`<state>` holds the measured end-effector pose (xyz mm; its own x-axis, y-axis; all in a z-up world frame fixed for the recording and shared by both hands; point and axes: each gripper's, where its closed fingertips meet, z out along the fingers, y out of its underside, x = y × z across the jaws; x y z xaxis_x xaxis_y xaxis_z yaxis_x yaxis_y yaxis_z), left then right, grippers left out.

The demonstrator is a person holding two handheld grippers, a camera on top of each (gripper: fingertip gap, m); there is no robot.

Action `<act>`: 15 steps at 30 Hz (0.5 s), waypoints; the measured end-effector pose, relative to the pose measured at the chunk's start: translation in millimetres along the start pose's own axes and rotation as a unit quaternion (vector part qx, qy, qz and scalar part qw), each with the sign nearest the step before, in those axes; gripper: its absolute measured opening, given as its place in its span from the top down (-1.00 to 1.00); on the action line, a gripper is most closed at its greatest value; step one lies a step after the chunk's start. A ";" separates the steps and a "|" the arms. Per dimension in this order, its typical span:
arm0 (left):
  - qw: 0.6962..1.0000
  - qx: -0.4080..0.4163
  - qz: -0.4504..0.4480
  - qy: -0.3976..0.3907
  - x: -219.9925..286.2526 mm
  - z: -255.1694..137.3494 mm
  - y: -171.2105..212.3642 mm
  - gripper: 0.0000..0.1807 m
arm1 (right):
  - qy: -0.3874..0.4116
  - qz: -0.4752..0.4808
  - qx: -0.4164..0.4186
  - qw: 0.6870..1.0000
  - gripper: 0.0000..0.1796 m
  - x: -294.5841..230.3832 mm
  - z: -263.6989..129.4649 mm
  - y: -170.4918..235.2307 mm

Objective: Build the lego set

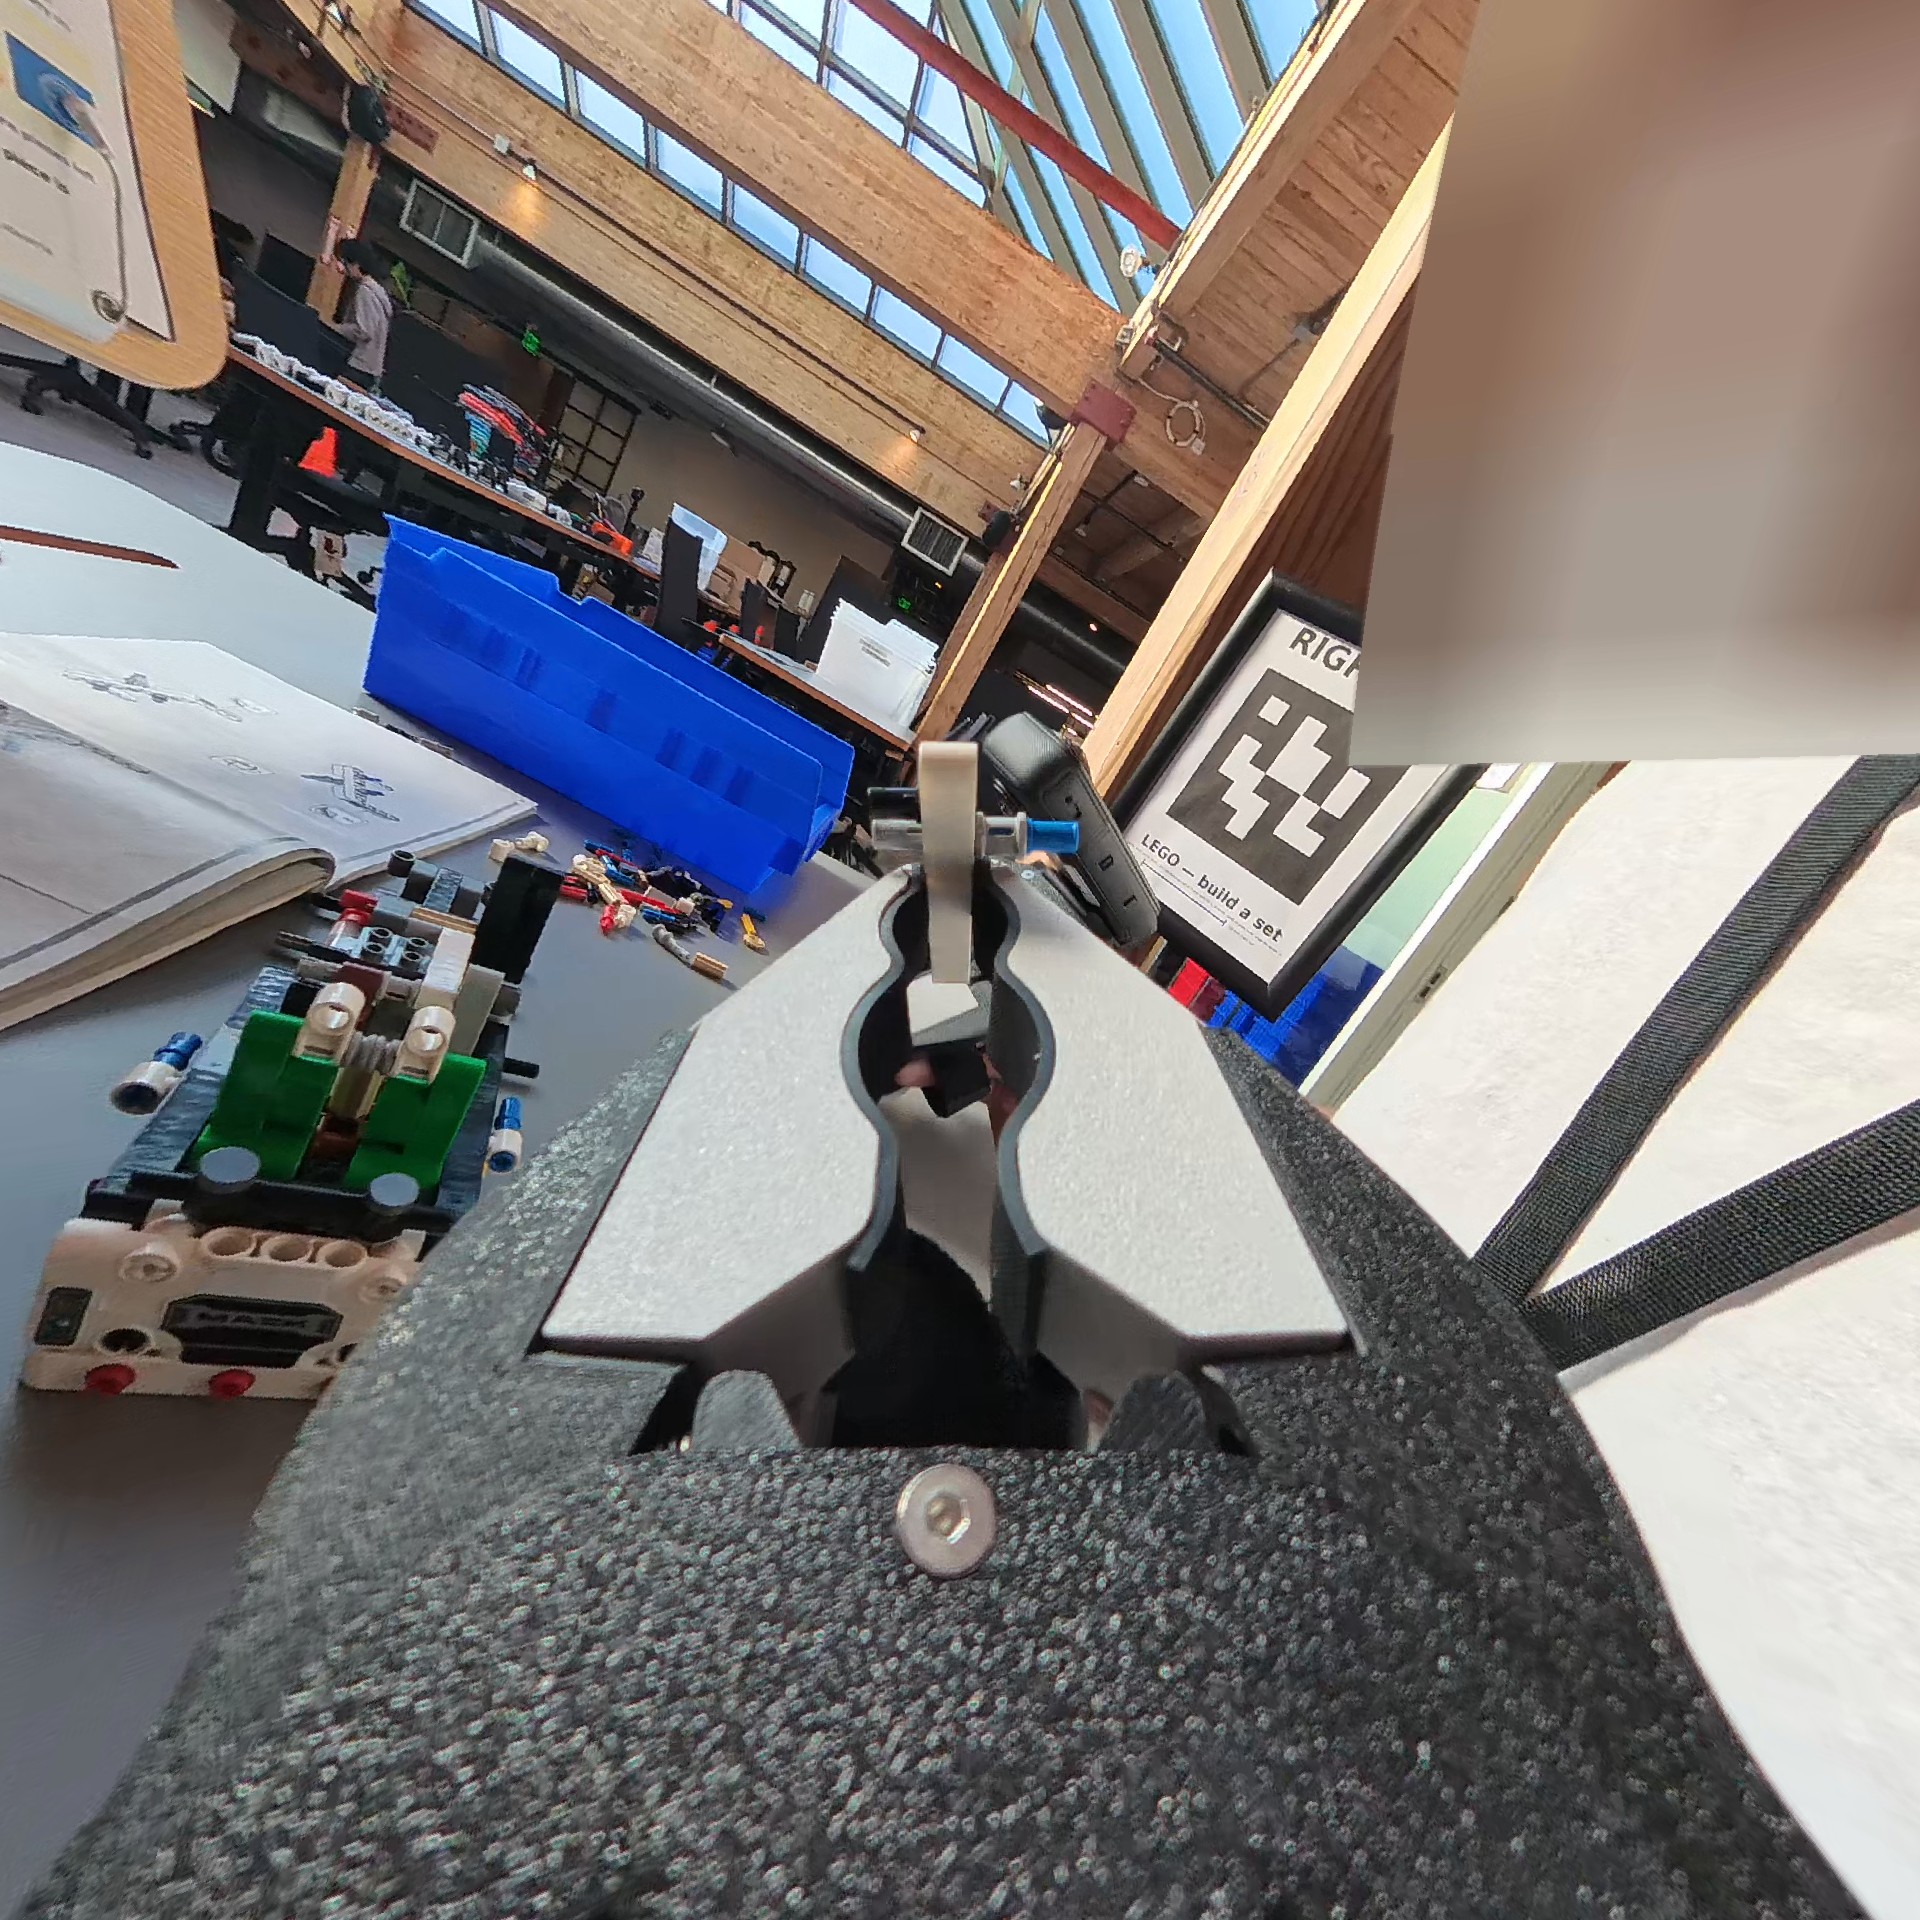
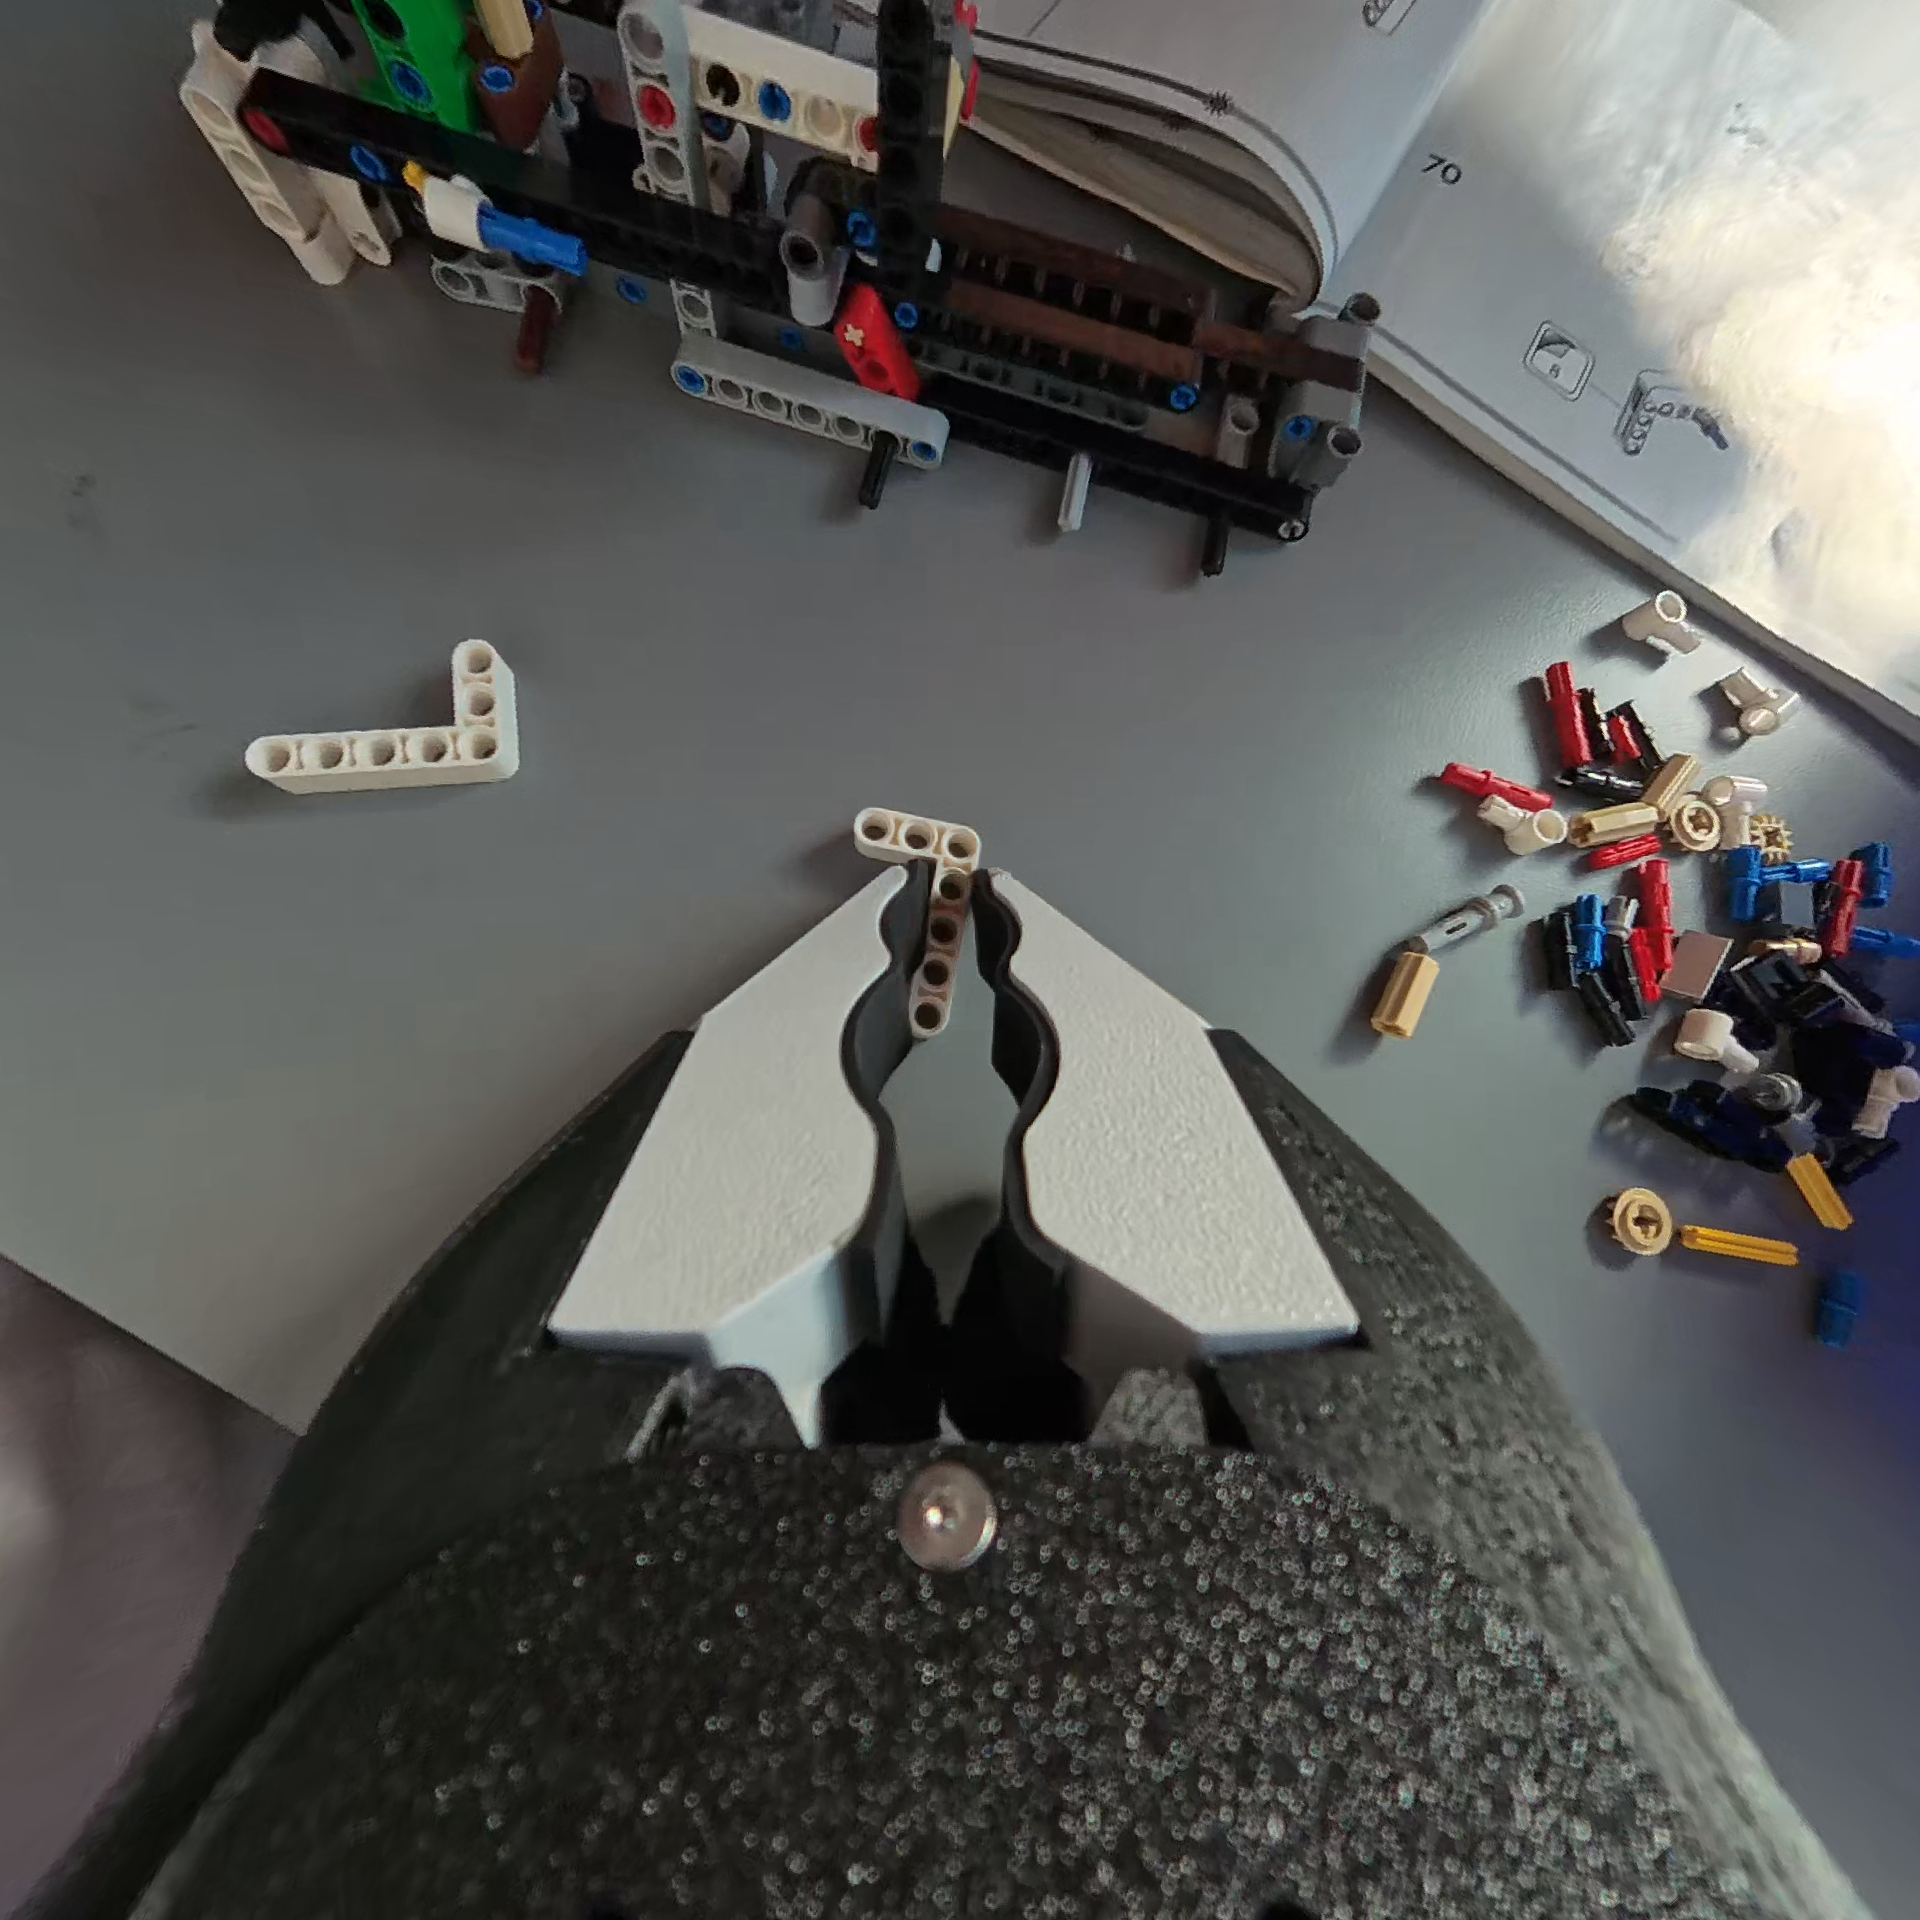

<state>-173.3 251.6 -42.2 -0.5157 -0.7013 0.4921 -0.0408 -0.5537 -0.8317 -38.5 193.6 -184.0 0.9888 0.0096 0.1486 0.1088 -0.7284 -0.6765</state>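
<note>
Here, in the left wrist view, the left gripper (image 1: pixel 951 883) clenches a tan beam (image 1: pixel 948 831) crossed by a grey pin with a blue end (image 1: pixel 1049 833), raised above the table; the half-built truck (image 1: pixel 301 1132) sits left of its fingers. In the right wrist view, the right gripper (image 2: pixel 951 883) grasps a white L-shaped beam (image 2: pixel 925 847) at its fingertips, a larger L-beam (image 2: pixel 400 732) lying to their left, loose pieces (image 2: pixel 1704 925) to their right.

Probably workshop: timber beams (image 1: pixel 790 239), long workbenches (image 1: pixel 436 457)
</note>
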 end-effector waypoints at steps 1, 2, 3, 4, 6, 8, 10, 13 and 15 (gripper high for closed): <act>1.000 0.013 -0.002 -0.004 -1.3 -0.7 -3.5 0.94 | 0.005 -0.004 0.011 1.000 0.93 -0.5 0.5 -4.0; 1.000 0.030 -0.006 -0.007 -2.3 -0.9 -7.8 0.94 | 0.022 -0.005 0.041 0.999 0.93 1.6 -1.1 -13.1; 0.999 0.051 -0.012 -0.009 -3.1 -0.9 -12.7 0.94 | 0.037 -0.007 0.083 0.996 0.93 1.7 -5.3 -27.1; 0.997 0.075 -0.020 -0.008 -3.2 0.0 -17.6 0.94 | 0.046 -0.008 0.126 0.991 0.93 -1.1 -11.1 -43.7; 0.992 0.120 -0.045 0.006 -0.4 5.4 -25.0 0.95 | 0.059 -0.014 0.220 0.974 0.93 -13.3 -28.5 -82.9; 0.988 0.140 -0.062 0.025 4.6 16.6 -25.5 0.95 | 0.051 -0.019 0.283 0.958 0.93 -31.5 -41.1 -112.8; 0.990 0.129 -0.055 0.030 9.5 28.8 -19.8 0.94 | 0.037 -0.032 0.290 0.956 0.93 -43.3 -40.4 -121.0; 0.993 0.107 -0.037 0.028 15.6 32.6 -17.2 0.95 | -0.014 -0.058 0.188 0.980 0.93 -49.9 -24.0 -91.7; 0.997 0.079 -0.018 0.013 14.8 28.7 -12.9 0.95 | -0.013 -0.078 0.099 0.992 0.93 -40.5 -14.9 -57.5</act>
<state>-155.8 235.4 -16.8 -0.5386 -0.6693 0.5118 0.0750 -0.6431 -0.7621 -86.4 224.9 -140.4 0.9606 0.1316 0.2448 0.2754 -0.5683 -0.7753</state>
